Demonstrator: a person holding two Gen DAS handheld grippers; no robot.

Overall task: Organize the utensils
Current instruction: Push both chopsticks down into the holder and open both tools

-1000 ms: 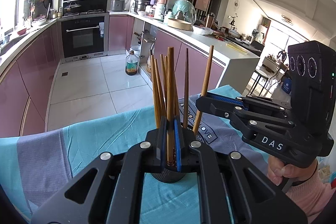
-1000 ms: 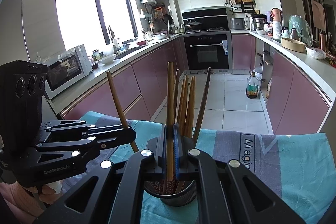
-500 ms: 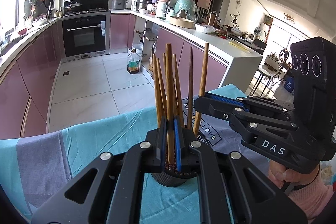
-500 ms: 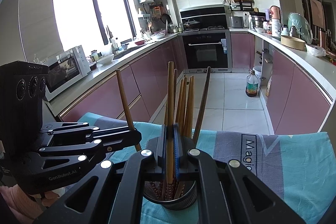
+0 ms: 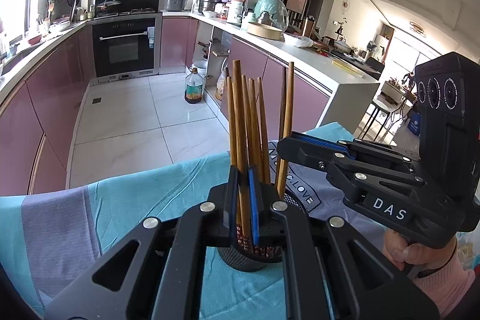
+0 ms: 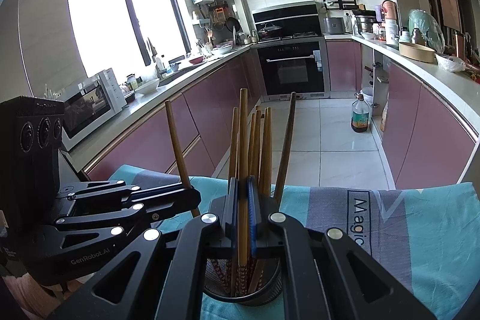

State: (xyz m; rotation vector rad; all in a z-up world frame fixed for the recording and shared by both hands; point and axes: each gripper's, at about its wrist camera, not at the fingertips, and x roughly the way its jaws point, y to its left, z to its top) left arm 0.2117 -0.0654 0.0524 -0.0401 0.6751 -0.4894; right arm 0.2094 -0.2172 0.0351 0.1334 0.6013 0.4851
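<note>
— Which step is this?
— Both chopsticks go into the mesh holder [image 6: 244, 287] on the counter [image 6: 420, 230]. Left tongs [image 5: 243, 200] pinch one chopstick [image 5: 240, 122]; right tongs [image 6: 243, 209] pinch another chopstick [image 6: 243, 134], both tips inside.
— Next?
— Probably loosen both grips and lift clear.

Brown chopsticks [image 6: 243, 140] with red-patterned tips; black mesh holder [image 6: 270, 287]; teal-and-grey cloth [image 6: 420, 230]; black tongs [image 5: 244, 200] with blue pads.

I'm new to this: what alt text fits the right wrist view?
The right gripper pinches one chopstick upright above a black mesh holder of chopsticks on a blue cloth, the left gripper holding another beside it.
</note>
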